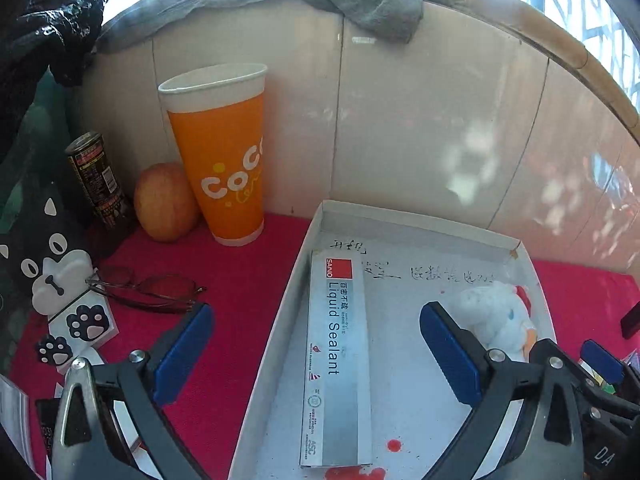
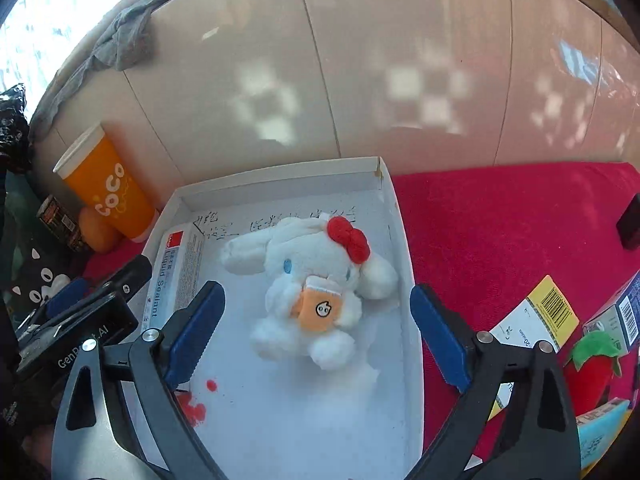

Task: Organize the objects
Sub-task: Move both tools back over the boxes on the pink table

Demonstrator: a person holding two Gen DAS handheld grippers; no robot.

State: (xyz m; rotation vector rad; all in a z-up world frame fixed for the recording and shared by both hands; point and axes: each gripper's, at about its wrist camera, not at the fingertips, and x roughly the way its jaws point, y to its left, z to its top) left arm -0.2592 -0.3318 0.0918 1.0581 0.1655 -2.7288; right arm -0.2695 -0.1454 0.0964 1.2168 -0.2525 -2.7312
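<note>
Cup [image 1: 224,160], apple [image 1: 165,202] and can [image 1: 96,178] stand at 10 o'clock against the wall, likely parked clear of the tray [image 1: 280,320]. Sealant box [image 1: 338,360] lies along the tray's left wall, plush toy [image 2: 316,284] at its right, probably sorted in. Left tool [image 1: 316,354] and right tool [image 2: 316,334] both gape fully, holding nothing, one over each item.

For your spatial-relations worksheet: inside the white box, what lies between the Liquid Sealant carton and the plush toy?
Nothing: only bare white box floor separates the Liquid Sealant carton from the plush toy. The right wrist view shows this best.
</note>
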